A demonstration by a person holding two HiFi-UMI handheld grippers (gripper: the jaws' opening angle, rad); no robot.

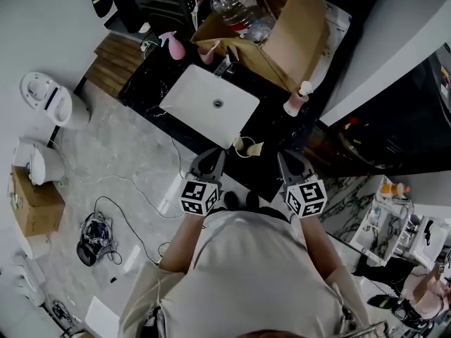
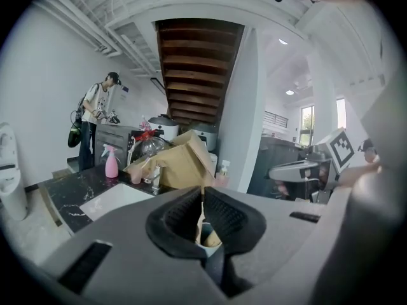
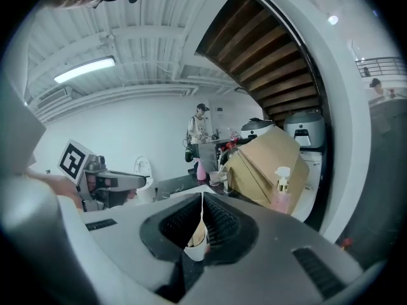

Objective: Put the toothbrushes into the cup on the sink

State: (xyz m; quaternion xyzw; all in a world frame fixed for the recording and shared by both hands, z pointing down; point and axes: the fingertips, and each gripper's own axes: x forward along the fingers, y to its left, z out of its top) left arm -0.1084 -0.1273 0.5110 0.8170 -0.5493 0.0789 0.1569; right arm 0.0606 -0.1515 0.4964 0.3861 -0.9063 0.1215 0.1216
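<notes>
A small cream cup point(image 1: 255, 148) stands on the black counter point(image 1: 278, 129), just in front of the white sink basin point(image 1: 211, 103). A small pale item point(image 1: 239, 144) lies beside it; I cannot make out any toothbrush. My left gripper point(image 1: 213, 155) hangs near the counter's front edge, left of the cup, and my right gripper point(image 1: 287, 157) hangs to the cup's right. In the left gripper view the left gripper point(image 2: 202, 192) has its tips together, with the cup point(image 2: 206, 237) showing beyond the gap below. The right gripper point(image 3: 203, 199) is shut too, and the cup point(image 3: 196, 243) shows beyond it. Neither holds anything.
At the back of the counter are a pink spray bottle point(image 1: 171, 46), a pink cup point(image 1: 206, 53), a soap dispenser point(image 1: 296, 101) and an open cardboard box point(image 1: 282, 37) with plastic bottles. A toilet point(image 1: 49, 97) and cables point(image 1: 95, 234) are on the floor to the left. A person point(image 2: 95, 110) stands at the far end.
</notes>
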